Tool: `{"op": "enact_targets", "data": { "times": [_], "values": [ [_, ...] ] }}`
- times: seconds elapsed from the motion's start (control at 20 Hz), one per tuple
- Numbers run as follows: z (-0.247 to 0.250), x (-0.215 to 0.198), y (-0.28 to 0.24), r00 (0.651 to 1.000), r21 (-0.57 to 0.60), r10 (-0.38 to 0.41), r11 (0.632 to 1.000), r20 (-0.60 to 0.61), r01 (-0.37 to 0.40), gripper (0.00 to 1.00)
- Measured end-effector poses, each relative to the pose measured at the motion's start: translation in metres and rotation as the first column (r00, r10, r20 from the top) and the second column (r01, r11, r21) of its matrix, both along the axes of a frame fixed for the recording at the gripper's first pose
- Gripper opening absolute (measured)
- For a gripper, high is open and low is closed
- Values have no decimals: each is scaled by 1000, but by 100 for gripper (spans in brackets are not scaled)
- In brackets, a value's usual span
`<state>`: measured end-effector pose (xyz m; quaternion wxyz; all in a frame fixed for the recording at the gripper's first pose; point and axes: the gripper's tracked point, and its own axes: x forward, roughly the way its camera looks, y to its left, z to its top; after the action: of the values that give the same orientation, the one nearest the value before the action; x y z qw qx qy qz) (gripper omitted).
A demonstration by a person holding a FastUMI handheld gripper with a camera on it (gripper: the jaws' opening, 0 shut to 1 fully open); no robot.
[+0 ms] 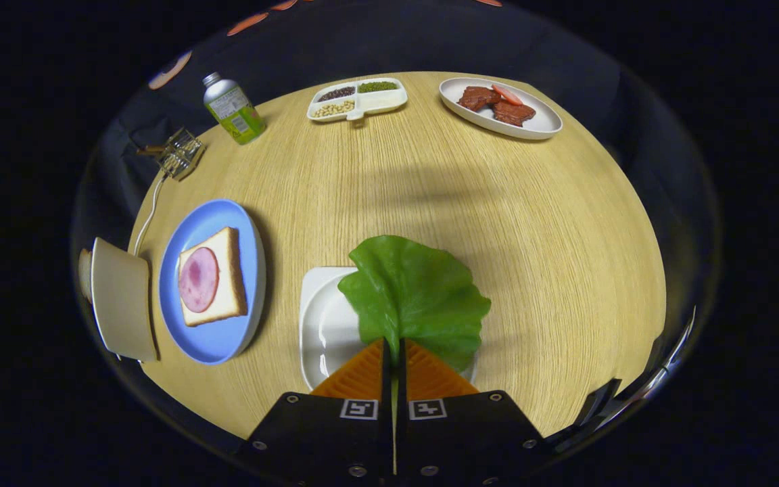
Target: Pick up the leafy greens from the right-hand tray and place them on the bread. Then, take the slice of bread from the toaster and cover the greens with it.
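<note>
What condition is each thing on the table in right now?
Tongs: shut on the lettuce leaf.
Lettuce leaf: pinched at its stem, over the white tray.
White tray: bare.
Bread: flat on the blue plate, ham on top.
Bottle: upright, capped.

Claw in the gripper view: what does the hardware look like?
The claw has two orange ribbed, wedge-shaped fingers on black blocky mounts. Each mount carries a square black-and-white fiducial marker and small silver screws. No cables are visible.
</note>
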<state>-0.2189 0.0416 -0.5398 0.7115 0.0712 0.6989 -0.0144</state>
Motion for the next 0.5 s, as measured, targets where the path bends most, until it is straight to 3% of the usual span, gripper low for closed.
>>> {"op": "enact_targets", "data": {
  "times": [0.5],
  "values": [
    [52,48,51,991,39,56,997,124,-61,2]
  ]
}}
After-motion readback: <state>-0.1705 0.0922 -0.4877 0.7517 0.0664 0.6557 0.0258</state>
